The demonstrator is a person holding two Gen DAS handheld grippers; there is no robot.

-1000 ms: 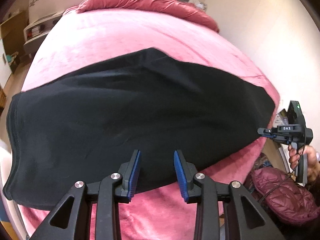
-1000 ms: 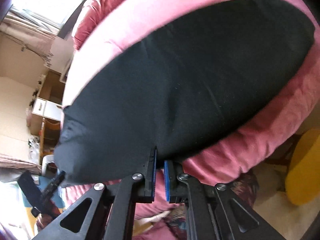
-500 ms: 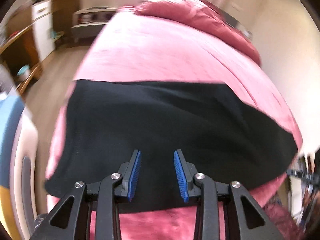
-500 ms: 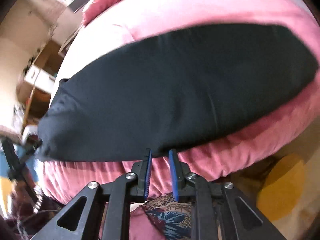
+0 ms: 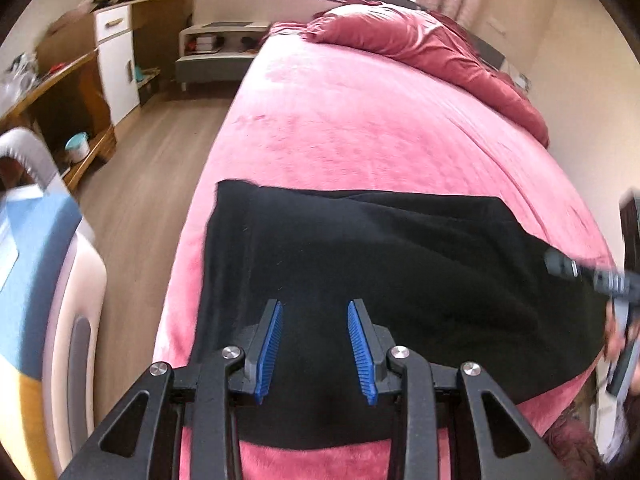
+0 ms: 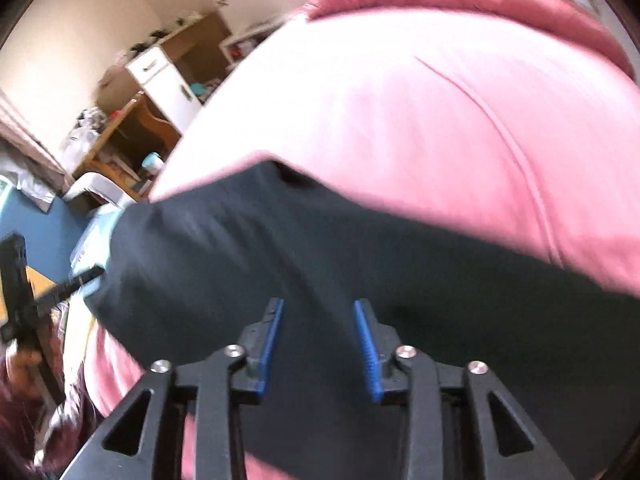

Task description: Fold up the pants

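Black pants [image 5: 400,272] lie flat across the near end of a pink bed [image 5: 360,128]. My left gripper [image 5: 314,308] hovers over their near left part, open, with nothing between its blue pads. The right gripper [image 5: 560,266] shows blurred at the right end of the pants, held by a hand. In the right wrist view the pants [image 6: 280,248] fill the lower half and the bed [image 6: 400,112] lies beyond. My right gripper [image 6: 319,304] is above the fabric; its jaws are opening and grip nothing. The left gripper [image 6: 24,292] is at the far left.
A crumpled red duvet [image 5: 420,44] lies at the head of the bed. Wooden floor [image 5: 152,160] runs along the left side, with a desk and white cupboard [image 5: 116,56] and a low shelf [image 5: 216,52] beyond. A blue and white object [image 5: 36,260] stands close on the left.
My right gripper swung from the pants' near edge to above the fabric, rolled, and its jaws went from shut to open. The left gripper shifted toward the pants' left end, jaws unchanged.
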